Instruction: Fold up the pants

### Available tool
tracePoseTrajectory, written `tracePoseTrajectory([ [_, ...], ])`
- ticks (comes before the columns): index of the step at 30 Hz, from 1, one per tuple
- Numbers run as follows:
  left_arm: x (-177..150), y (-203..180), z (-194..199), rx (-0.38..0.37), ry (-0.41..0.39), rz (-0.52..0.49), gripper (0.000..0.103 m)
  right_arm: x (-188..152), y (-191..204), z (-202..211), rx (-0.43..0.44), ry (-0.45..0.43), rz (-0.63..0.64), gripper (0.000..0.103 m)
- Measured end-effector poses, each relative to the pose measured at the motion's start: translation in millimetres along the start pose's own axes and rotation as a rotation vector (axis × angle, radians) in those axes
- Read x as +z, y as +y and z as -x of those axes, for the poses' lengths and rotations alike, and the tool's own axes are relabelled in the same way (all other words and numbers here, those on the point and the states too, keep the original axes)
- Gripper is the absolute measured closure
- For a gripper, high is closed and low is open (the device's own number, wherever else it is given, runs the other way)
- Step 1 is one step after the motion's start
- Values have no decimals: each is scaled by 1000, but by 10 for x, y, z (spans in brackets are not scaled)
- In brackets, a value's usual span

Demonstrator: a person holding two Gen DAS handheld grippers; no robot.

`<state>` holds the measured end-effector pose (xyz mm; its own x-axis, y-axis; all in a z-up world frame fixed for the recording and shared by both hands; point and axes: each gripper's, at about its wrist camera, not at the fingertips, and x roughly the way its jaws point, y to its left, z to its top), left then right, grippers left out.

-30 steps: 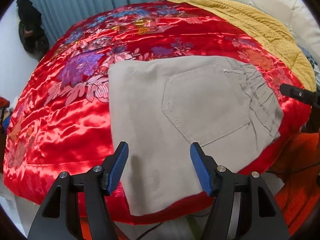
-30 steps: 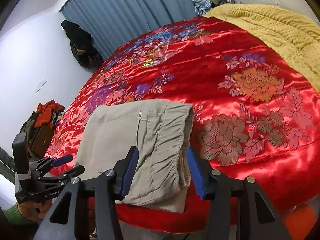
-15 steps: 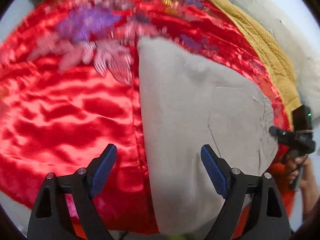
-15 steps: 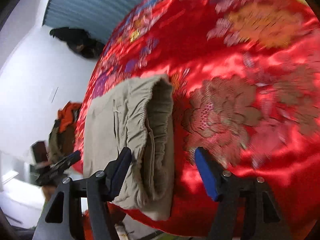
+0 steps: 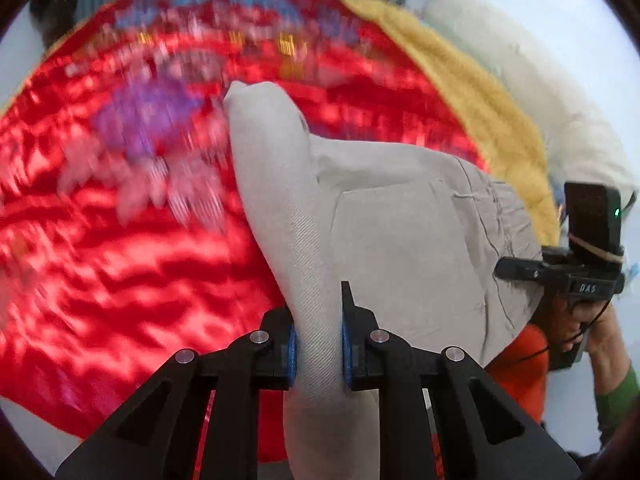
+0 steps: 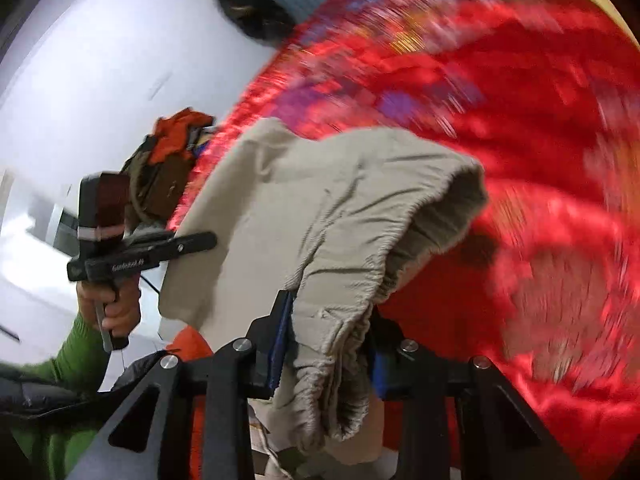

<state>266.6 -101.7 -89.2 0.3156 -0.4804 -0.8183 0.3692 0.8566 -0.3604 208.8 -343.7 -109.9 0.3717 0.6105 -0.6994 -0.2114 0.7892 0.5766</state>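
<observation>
Left wrist view: the left tongs [image 5: 316, 354] are closed on a bunched fold of the beige pants [image 5: 404, 248], the blue pads pressing the cloth from both sides. The pants lie folded on the red floral bedspread [image 5: 120, 264] at the near edge of the bed, with a back pocket [image 5: 396, 240] facing up and the gripped edge lifted into a ridge. A yellow blanket [image 5: 472, 96] covers the far right of the bed. At right, the right tongs [image 5: 516, 270] reach the gathered waistband side; their hold cannot be judged from here.

Right wrist view: the right tongs [image 6: 326, 356] are closed on the elastic waistband [image 6: 384, 256] of the pants [image 6: 304, 200], which hangs crumpled between the pads. The rest of the garment rests on the bedspread [image 6: 540, 128]. At left, the left tongs [image 6: 196, 242] meet the opposite edge of the pants, held by a hand [image 6: 110, 304] in a green sleeve [image 6: 76, 352].
</observation>
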Motion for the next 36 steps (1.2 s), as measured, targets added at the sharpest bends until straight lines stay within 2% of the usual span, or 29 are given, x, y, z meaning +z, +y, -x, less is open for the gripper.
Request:
tracePoseTrajectory([
  [3, 464, 169, 334, -6, -123, 12, 88, 497, 177, 167, 2, -80, 66, 70],
  [5, 747, 245, 395, 4, -194, -3, 85, 838, 201, 221, 0, -133, 82, 70],
  [6, 871, 268, 360, 33, -224, -22, 75, 999, 193, 221, -9, -155, 90, 69],
  [7, 949, 305, 320, 65, -248, -26, 58, 1169, 152, 210, -35, -181, 93, 68],
  [8, 989, 344, 277, 131, -278, -23, 50, 1267, 84, 190, -54, -189, 83, 66],
  [9, 995, 373, 248, 238, -313, -18, 39, 1349, -32, 164, -103, -183, 59, 57],
  [10, 942, 394, 231, 354, -346, -27, 37, 1383, -98, 136, -167, -181, 42, 38],
  [11, 886, 379, 210, 398, -356, -47, 35, 1358, -189, 169, -302, -185, 28, 28],
  [12, 825, 366, 211, 409, -362, -60, 31, 1303, -221, 214, -378, -189, 34, 20],
  [13, 652, 356, 247, 432, -383, -80, 23, 1167, -244, 308, -444, -194, 56, 20],
  [14, 511, 339, 276, 459, -407, -88, 18, 1063, -247, 370, -478, -194, 66, 19],
  [16, 199, 287, 344, 517, -469, -96, 5, 771, -201, 477, -571, -187, 77, 7],
  [18, -7, 255, 388, 539, -479, -94, 5, 498, -111, 554, -623, -192, 90, 6],
  [19, -162, 213, 379, 537, -456, -86, 5, 338, -39, 596, -650, -191, 88, 6],
  [22, -422, 95, 341, 538, -407, -63, 5, -52, 171, 628, -696, -203, 69, 4],
  [25, -608, -75, 311, 523, -344, -71, 5, -284, 381, 529, -734, -227, 38, 4],
  [28, -715, -214, 359, 519, -350, -62, 5, -496, 579, 413, -765, -257, 5, 4],
  [32, -657, -318, 365, 472, -329, -71, 5, -642, 765, 286, -768, -275, -45, 4],
  [36, -649, -370, 365, 457, -339, -69, 5, -663, 918, 260, -806, -281, -6, 4],
])
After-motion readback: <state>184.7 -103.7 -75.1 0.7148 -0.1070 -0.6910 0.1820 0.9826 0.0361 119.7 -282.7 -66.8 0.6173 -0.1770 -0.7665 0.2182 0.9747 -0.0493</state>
